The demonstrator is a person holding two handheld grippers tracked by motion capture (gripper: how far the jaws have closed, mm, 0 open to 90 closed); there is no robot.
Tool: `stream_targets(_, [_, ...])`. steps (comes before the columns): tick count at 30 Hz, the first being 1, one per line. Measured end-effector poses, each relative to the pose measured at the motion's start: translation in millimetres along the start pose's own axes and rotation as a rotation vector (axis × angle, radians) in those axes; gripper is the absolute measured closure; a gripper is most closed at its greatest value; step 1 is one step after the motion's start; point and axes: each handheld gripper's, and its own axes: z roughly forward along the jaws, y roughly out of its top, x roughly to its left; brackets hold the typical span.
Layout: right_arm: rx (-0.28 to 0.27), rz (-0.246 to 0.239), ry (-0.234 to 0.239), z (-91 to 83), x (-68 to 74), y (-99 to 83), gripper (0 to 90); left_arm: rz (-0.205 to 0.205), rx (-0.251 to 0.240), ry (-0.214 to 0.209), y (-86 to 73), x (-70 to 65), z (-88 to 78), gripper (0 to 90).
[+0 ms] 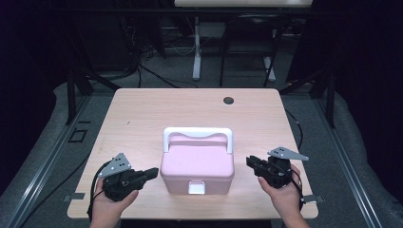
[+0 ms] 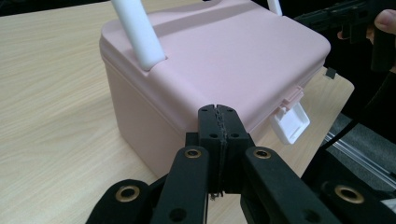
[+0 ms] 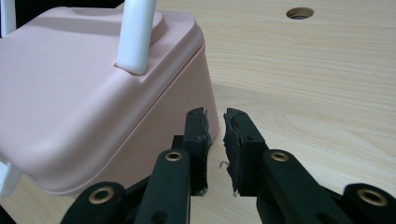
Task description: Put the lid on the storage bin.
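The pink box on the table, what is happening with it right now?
A person holds a gripper in each hand, one on either side of the pink box. The left gripper is shut; the right gripper has a small gap between its jaws. Neither grips anything. The lid is closed, the white latch faces the person.

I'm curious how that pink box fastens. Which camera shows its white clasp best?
The left gripper view: the white clasp hangs large at the front edge of the pink box, seen from the side. The high view shows it small, front on. The right gripper view catches just a white sliver at the left edge.
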Motion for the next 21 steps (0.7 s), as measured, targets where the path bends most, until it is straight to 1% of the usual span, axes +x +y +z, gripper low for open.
stream_targets(3, [-0.004, 0.003, -0.002, 0.5, -1.1, -1.6, 78.4, -0.016, -0.008, 0.01, -2.4, 3.8, 0.5, 89.6])
stream_targets(5, [-0.004, 0.012, -0.003, 0.8, -2.1, -3.0, 78.5, -0.017, -0.008, 0.027, -3.8, 7.8, 0.2, 89.2])
stream_targets(7, [0.0, 0.015, -0.006, 1.1, -3.0, -4.2, 78.4, -0.023, -0.005, 0.048, -4.2, 11.5, -0.7, 87.2])
stream_targets(8, [-0.001, 0.015, -0.008, 1.4, -3.4, -4.8, 78.5, -0.03, -0.016, 0.051, -4.5, 15.0, -0.6, 85.8])
stream_targets(10, [0.001, 0.013, -0.012, 1.5, -4.6, -6.0, 78.5, -0.043, -0.023, 0.067, -4.5, 19.5, -1.4, 83.7])
stream_targets(12, [-0.002, 0.014, -0.016, 1.9, -5.3, -7.0, 78.4, -0.044, -0.016, 0.085, -4.7, 23.3, -2.4, 81.1])
stream_targets(13, [-0.001, 0.014, -0.018, 1.9, -5.5, -7.2, 78.4, -0.05, -0.031, 0.094, -5.8, 24.6, -1.5, 79.7])
stream_targets(15, [-0.004, 0.016, -0.021, 2.5, -6.1, -8.0, 78.5, -0.048, -0.031, 0.105, -7.9, 27.6, -1.5, 76.1])
stream_targets(17, [-0.007, 0.017, -0.027, 3.0, -6.3, -9.2, 78.2, -0.045, -0.028, 0.127, -11.5, 29.6, -0.3, 73.4])
stream_targets(18, [-0.008, 0.01, -0.032, 3.6, -6.6, -10.0, 78.0, -0.036, -0.025, 0.137, -13.6, 31.2, 1.0, 71.9])
stream_targets(21, [-0.008, -0.008, -0.049, 5.5, -6.1, -12.1, 76.6, -0.027, -0.009, 0.173, -19.1, 36.6, 4.3, 67.8])
